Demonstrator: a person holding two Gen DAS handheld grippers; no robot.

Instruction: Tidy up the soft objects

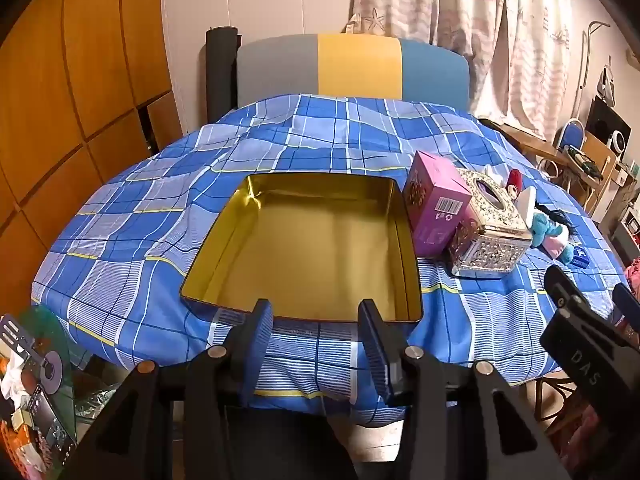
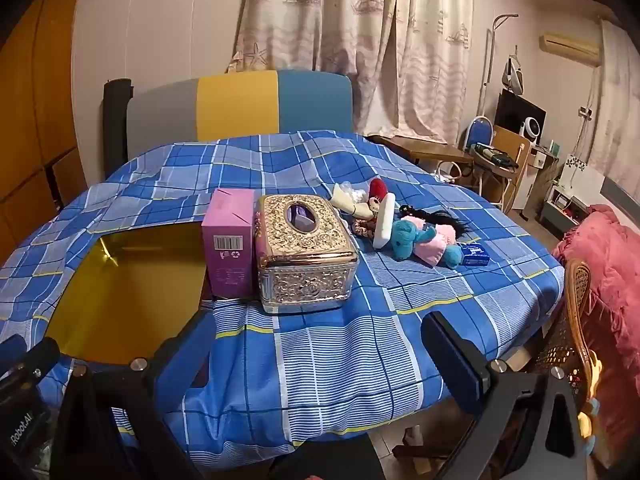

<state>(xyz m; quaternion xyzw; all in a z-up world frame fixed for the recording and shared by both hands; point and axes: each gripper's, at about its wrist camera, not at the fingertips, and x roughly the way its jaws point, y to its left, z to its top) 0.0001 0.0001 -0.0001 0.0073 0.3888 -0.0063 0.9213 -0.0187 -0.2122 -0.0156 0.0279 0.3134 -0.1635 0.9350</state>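
An empty gold tin tray [image 1: 224,236] lies on the blue plaid cloth; it also shows in the right wrist view [image 2: 80,264]. Soft toys lie in a pile to the right: a blue plush [image 2: 412,242] in pink clothes, a red-haired doll [image 2: 376,194], a white pad [image 2: 384,220], and black hair [image 2: 444,216]. The pile shows in the left wrist view [image 1: 540,216]. My left gripper [image 1: 316,332] is open and empty at the tray's near edge. My right gripper [image 2: 320,356] is open and empty over the cloth's front edge.
A pink carton [image 2: 230,240] and an ornate gold tissue box [image 2: 306,248] stand between tray and toys. A small blue packet [image 2: 476,254] lies by the plush. A tricolour chair back [image 2: 240,108] stands behind the table. A red cushion [image 2: 608,280] is on a wicker chair at right.
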